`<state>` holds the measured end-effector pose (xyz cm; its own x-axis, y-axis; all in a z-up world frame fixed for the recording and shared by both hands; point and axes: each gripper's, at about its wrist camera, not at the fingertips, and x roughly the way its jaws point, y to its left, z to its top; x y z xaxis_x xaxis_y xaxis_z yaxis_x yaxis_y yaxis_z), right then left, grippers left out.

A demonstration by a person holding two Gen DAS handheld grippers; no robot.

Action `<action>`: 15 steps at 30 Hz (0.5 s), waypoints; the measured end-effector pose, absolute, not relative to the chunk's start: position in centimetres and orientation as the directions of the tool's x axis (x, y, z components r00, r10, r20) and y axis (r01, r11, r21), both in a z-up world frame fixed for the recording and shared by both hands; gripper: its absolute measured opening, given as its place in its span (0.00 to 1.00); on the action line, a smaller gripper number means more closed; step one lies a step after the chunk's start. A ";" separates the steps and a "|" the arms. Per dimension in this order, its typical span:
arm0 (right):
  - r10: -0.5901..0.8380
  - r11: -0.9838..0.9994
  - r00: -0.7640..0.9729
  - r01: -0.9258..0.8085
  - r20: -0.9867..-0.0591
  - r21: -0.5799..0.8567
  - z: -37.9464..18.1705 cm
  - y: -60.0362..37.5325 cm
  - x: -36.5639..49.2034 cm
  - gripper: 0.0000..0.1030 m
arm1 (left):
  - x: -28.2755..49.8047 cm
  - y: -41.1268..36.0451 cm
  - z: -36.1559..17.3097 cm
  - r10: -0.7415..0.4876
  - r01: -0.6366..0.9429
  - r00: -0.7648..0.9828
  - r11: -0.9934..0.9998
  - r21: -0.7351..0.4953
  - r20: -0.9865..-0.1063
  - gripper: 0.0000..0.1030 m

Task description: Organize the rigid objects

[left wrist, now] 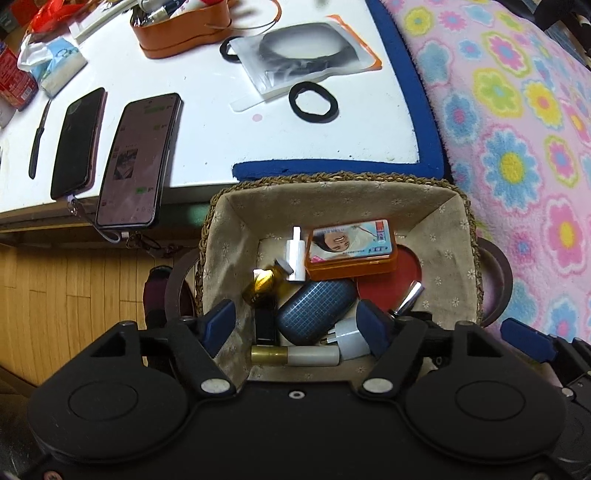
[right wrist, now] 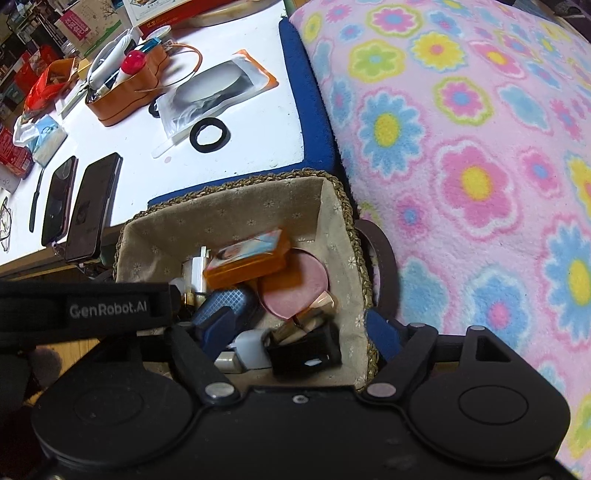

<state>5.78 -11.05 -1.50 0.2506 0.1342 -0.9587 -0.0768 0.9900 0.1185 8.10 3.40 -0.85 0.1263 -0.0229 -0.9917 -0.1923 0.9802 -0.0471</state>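
A woven basket (left wrist: 452, 221) (right wrist: 343, 206) with a cloth lining stands below the table edge. It holds an orange box (left wrist: 351, 251) (right wrist: 247, 264), a dark blue case (left wrist: 314, 308) (right wrist: 221, 301), a white plug (left wrist: 297, 254), a small amber bottle (left wrist: 260, 286), a gold-and-white tube (left wrist: 295, 355), a round red lid (left wrist: 384, 280) and a black item (right wrist: 306, 352). My left gripper (left wrist: 297, 325) is open and empty just above the basket's near side. My right gripper (right wrist: 301, 330) is open and empty over the basket's right part.
A white table (left wrist: 207, 140) with a blue edge holds two phones (left wrist: 138, 162) (left wrist: 77, 142), black hair bands (left wrist: 314, 101), a plastic pouch (left wrist: 306, 55), an orange case (left wrist: 184, 29) and tissues (left wrist: 55, 62). A flowered pink blanket (right wrist: 461, 166) lies on the right. Wooden floor (left wrist: 74, 295) is at the left.
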 end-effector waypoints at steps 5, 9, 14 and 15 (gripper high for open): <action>0.119 0.992 0.234 -0.063 -0.965 0.107 -1.8 -11.2 5.9 0.81 | 8.1 3.8 -1.3 -0.033 -0.210 0.099 0.976 -0.053 -0.995 0.66; 0.110 0.993 0.231 -0.065 -0.967 0.097 -1.8 -11.0 5.8 0.82 | 7.9 3.7 -1.2 -0.029 -0.203 0.107 0.978 -0.050 -0.994 0.66; 0.101 0.993 0.249 -0.080 -0.963 0.084 -1.4 -10.8 5.6 0.84 | 7.6 3.6 -0.6 -0.009 -0.197 0.137 0.980 -0.037 -0.990 0.66; 0.101 0.993 0.251 -0.078 -0.963 0.083 -1.4 -10.9 5.6 0.86 | 7.6 3.7 -0.5 -0.007 -0.199 0.144 0.979 -0.036 -0.990 0.66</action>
<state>5.58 -10.88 -1.37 0.2509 0.1007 -0.9628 -0.0784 0.9934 0.0835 7.58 3.66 -0.49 0.1439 -0.0072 -0.9896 -0.1994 0.9792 -0.0362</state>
